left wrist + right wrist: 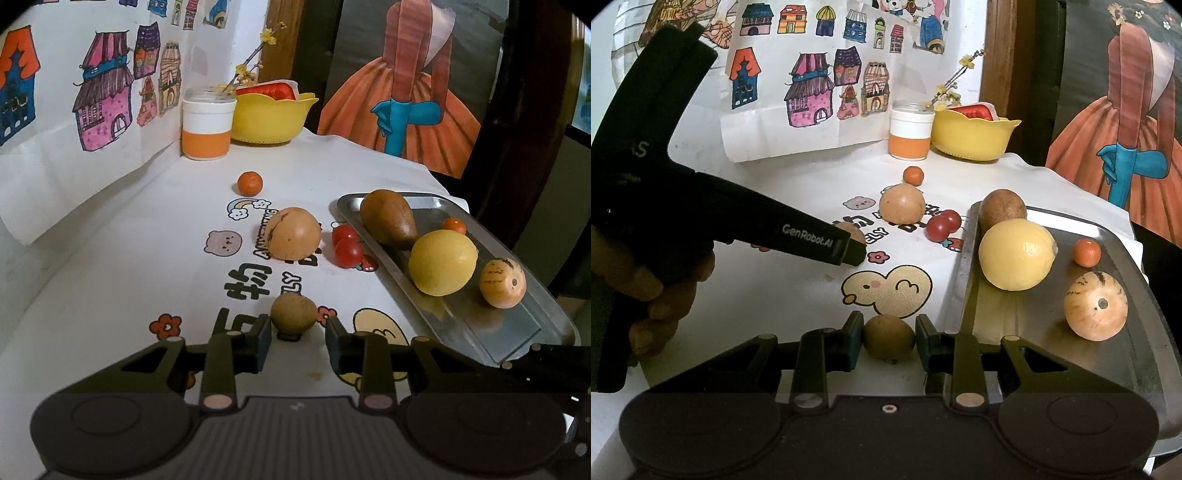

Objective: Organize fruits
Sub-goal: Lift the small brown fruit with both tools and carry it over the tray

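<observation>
The left gripper [298, 334] stands spread around a small brown fruit [294, 313] on the tablecloth [110, 288], its pads not quite touching. The right gripper [889, 341] brackets an olive-brown fruit [889, 338], fingers against its sides. Ahead and right of both jaws, the metal tray [1027, 328] holds a lemon [1015, 254], a brown pear [1001, 207], a tan striped fruit [1095, 305] and a small orange [1086, 252]. Far ahead, a yellow bowl [269, 116] holds something red.
</observation>
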Available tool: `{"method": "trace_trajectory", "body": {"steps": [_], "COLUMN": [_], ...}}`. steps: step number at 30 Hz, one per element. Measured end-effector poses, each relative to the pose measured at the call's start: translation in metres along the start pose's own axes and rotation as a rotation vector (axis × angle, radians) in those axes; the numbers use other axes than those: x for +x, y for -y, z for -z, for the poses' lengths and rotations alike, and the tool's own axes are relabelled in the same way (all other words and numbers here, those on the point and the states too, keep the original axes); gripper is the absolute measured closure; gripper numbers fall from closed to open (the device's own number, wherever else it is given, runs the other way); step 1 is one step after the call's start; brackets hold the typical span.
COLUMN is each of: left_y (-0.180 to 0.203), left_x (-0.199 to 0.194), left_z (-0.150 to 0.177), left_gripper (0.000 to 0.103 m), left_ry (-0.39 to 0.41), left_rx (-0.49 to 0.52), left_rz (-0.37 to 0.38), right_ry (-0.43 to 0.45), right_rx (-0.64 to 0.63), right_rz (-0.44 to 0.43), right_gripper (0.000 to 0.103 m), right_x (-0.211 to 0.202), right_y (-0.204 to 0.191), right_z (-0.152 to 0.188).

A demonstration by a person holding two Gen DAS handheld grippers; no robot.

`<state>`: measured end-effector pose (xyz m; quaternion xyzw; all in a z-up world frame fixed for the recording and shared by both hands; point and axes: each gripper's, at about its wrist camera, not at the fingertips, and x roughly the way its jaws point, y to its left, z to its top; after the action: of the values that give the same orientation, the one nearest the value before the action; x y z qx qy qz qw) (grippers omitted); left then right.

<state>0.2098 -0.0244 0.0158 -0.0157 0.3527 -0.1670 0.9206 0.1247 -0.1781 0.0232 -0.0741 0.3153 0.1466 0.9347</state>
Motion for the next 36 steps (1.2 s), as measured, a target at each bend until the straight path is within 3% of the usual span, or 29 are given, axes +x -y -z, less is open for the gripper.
{"method": "trace_trajectory", "body": {"steps": [20,36], "left_y": [-0.002,0.012], "left_x": [0.004,-0.003], "left_z": [-0.002,0.006], "left_gripper": [0.072,0.072], "left_ry": [0.018,0.006], "left_rx": [-0.007,0.018], "left_rz": [-0.023,0.016], "right_ry": [0.002,0.020], "right_rx": [0.000,0.025], "right_rz": [-0.002,0.003], "right_gripper": [0.069,0.072], "right_x": [0.000,-0.004], "right_y": [0.001,0.002], "right_z": [0.001,0.003]}}
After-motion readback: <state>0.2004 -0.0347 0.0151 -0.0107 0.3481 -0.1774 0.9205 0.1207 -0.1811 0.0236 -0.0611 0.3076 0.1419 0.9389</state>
